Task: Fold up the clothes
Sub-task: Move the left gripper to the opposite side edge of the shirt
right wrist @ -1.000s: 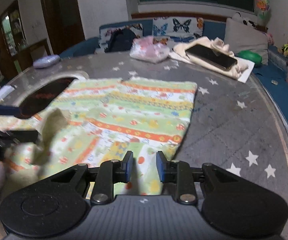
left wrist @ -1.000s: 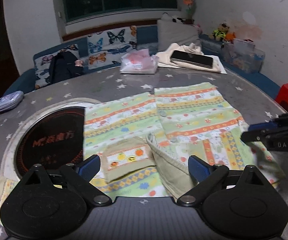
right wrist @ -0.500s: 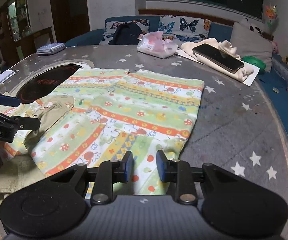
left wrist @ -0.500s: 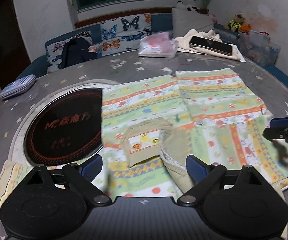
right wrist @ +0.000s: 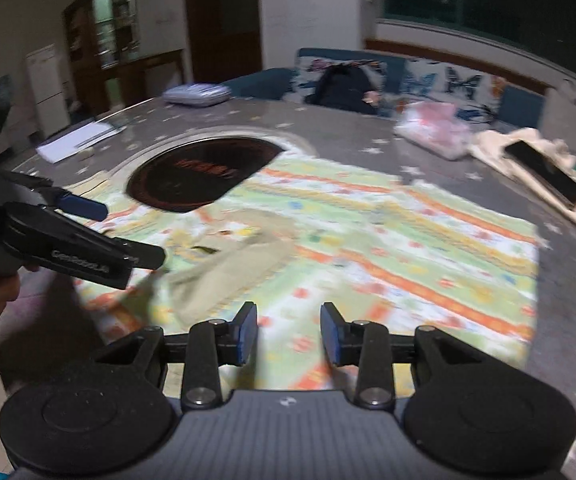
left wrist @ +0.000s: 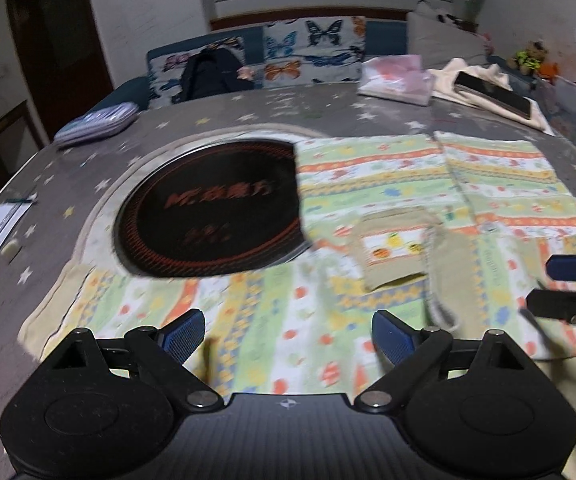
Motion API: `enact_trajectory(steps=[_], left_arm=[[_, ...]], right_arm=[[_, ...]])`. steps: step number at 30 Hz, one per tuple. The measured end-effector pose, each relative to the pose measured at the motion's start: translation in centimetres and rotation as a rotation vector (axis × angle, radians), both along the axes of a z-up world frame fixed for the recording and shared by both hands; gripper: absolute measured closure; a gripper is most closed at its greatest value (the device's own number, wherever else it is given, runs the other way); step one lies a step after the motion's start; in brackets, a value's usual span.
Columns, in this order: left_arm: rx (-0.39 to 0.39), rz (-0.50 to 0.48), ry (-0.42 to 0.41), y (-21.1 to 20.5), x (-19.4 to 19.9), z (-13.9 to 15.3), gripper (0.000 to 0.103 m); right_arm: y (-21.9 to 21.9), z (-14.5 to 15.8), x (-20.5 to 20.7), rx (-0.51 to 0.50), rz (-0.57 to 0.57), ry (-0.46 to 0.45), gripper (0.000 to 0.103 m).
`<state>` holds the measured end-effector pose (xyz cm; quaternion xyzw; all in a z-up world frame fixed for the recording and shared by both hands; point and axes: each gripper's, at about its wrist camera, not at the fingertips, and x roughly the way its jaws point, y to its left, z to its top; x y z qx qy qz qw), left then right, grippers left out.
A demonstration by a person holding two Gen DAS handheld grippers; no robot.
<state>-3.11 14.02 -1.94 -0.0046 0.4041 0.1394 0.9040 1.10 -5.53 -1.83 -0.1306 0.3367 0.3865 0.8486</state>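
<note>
Your right tongs (right wrist: 288,332) have just been opening, with nothing between them; your left tongs (left wrist: 288,332) gape wide and empty. Both have swung left across the shirt (left wrist: 387,216), spread mid-frame on the tabletop (left wrist: 248,112). You're likely positioning for the next fold.

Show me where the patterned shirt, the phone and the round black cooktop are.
patterned shirt (right wrist: 407,240): right wrist view, striped front panel.
phone (right wrist: 543,170): right wrist view, dark screen.
round black cooktop (left wrist: 208,220): left wrist view, middle of its glass.
</note>
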Motion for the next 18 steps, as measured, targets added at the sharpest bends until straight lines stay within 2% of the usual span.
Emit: enact_trajectory(steps=[5, 10, 18], left_arm=[[-0.003, 0.067, 0.004, 1.6, -1.5, -0.1, 0.01], [0.008, 0.167, -0.006, 4.2, -3.1, 0.3, 0.009], [0.005, 0.399, -0.018, 9.9, -4.5, 0.4, 0.009]], right_arm=[[1.8, -1.0, -0.4, -0.035, 0.059, -0.003, 0.059], [1.9, -0.9, 0.0, -0.034, 0.081, -0.003, 0.058], [1.5, -0.5, 0.6, -0.032, 0.075, 0.002, 0.057]])
